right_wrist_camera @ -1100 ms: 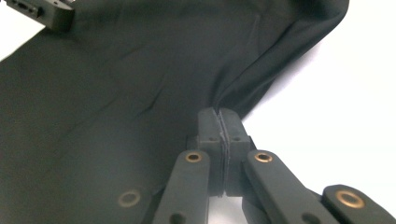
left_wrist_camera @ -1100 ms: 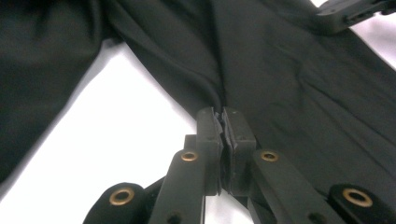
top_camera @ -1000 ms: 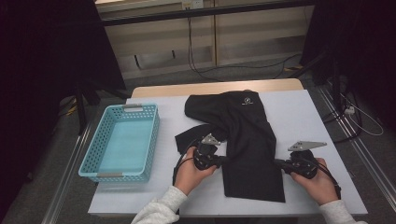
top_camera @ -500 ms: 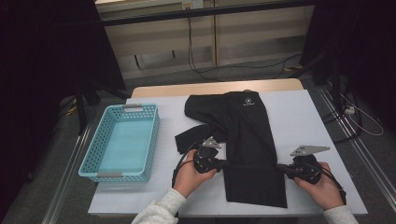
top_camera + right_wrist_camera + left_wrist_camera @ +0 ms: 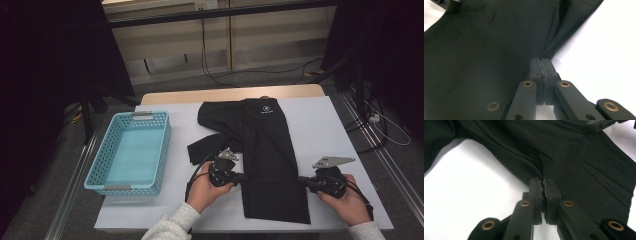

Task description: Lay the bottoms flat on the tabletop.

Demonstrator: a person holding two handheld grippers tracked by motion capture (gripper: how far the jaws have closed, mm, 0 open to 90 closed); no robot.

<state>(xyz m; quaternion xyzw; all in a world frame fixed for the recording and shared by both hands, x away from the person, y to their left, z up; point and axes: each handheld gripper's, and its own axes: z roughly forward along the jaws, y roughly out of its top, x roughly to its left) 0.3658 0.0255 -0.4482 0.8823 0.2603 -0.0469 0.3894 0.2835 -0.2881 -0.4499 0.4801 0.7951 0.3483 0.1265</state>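
High view: your black garment point(image 5: 267, 155) lies folded long at frame centre on the tabletop point(image 5: 320, 125). Left claw point(image 5: 243, 177) pinches its left edge, right claw point(image 5: 301, 181) its right.

Left gripper view: claw point(image 5: 543, 185) clamped on creased cloth point(image 5: 586, 170).

Right gripper view: claw point(image 5: 541, 62) clamped on smooth hem point(image 5: 486, 45).

white tabletop point(image 5: 320, 125) lies open right of the garment point(image 5: 270, 165); basket point(image 5: 131, 150) blocks the left.

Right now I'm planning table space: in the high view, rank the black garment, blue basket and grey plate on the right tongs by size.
1. black garment
2. blue basket, not much smaller
3. grey plate, by far the smallest
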